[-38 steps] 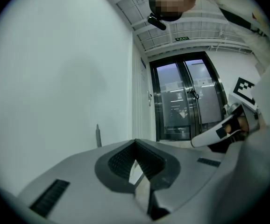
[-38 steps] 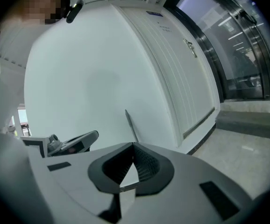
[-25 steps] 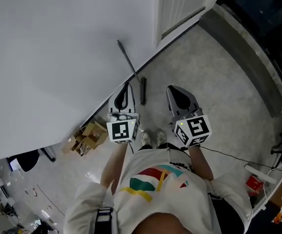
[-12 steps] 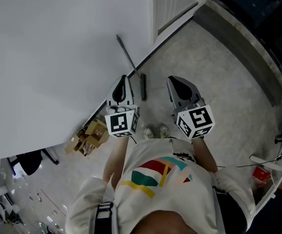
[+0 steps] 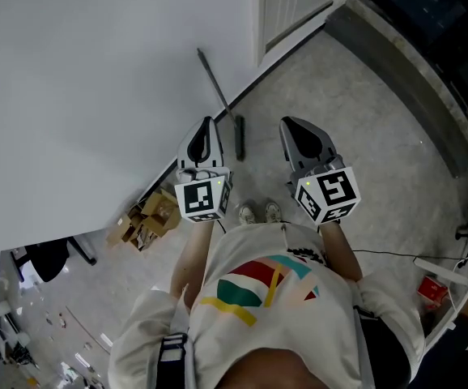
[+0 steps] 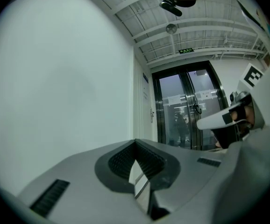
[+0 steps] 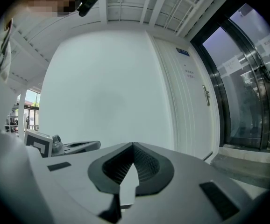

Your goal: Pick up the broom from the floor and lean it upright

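The broom (image 5: 218,91) is a thin dark stick leaning on the white wall, with its dark head (image 5: 238,140) on the floor at the wall's foot. My left gripper (image 5: 206,128) is held level just left of the broom head, shut and empty. My right gripper (image 5: 293,126) hovers to the right of the broom, also shut with nothing in it. In the left gripper view the left gripper (image 6: 135,143) has its ribbed pads pressed together. The right gripper (image 7: 132,146) looks the same in its own view. The broom shows in neither gripper view.
A white wall (image 5: 96,79) and a white door (image 5: 295,2) stand ahead, with a stone kerb (image 5: 412,71) to the right. Crumpled cardboard boxes (image 5: 145,221) lie at the wall's foot on the left. Cables and a red item (image 5: 428,286) lie at the right. My shoes (image 5: 258,213) are below the grippers.
Both grippers have shifted a little upward in the picture and stayed shut. The broom keeps leaning on the wall in the same place.
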A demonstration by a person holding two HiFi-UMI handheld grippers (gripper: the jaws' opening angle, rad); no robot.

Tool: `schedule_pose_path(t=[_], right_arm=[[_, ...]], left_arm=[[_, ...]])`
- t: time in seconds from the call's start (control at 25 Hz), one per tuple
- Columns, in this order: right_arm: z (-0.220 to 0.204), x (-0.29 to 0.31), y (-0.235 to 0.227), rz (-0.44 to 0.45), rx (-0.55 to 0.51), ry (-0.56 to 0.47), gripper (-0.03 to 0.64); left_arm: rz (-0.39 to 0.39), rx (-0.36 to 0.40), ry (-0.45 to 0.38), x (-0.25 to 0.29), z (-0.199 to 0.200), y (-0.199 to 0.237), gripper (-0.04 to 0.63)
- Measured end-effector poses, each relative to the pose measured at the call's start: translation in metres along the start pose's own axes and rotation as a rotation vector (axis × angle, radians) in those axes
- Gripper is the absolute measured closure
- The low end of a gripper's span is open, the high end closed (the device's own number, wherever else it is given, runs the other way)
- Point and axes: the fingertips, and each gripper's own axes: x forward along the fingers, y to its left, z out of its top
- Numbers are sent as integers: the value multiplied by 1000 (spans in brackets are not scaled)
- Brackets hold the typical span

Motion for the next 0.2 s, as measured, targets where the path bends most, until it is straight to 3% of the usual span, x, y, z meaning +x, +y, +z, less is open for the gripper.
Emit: schedule_pose_path(t=[0.2], right_arm=[[2, -5, 10, 2, 12, 3, 604]], left_arm=[[9, -3, 6, -14, 4, 6, 551]])
